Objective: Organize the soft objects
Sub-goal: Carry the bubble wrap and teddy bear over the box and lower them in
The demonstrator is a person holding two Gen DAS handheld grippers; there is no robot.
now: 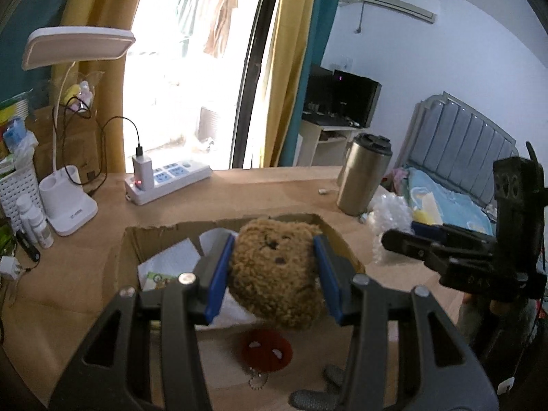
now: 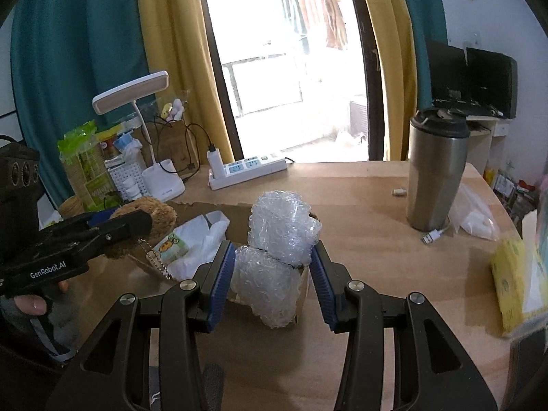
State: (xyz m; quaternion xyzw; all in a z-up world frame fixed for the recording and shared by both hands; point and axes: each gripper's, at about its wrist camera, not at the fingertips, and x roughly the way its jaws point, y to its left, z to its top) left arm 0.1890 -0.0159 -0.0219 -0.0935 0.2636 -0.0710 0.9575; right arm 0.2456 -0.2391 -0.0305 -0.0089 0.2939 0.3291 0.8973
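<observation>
Two grippers level over box (image 1: 164, 236), left (image 1: 274, 270) clamping plush bear (image 1: 277, 274), right (image 2: 272, 270) clamping bubble wrap (image 2: 277, 239).

White lettering reading "GenRobot.AI" ran along the side of the left gripper (image 2: 113, 229), as seen from the right wrist camera. No other writing could be made out: print on the green packet (image 2: 85, 164) at the back of the table was too blurred to read, as was the small mark on the base of the desk lamp (image 1: 73, 215) and the picture label on the white plastic bag (image 2: 195, 239) lying in the cardboard box (image 1: 164, 231).
</observation>
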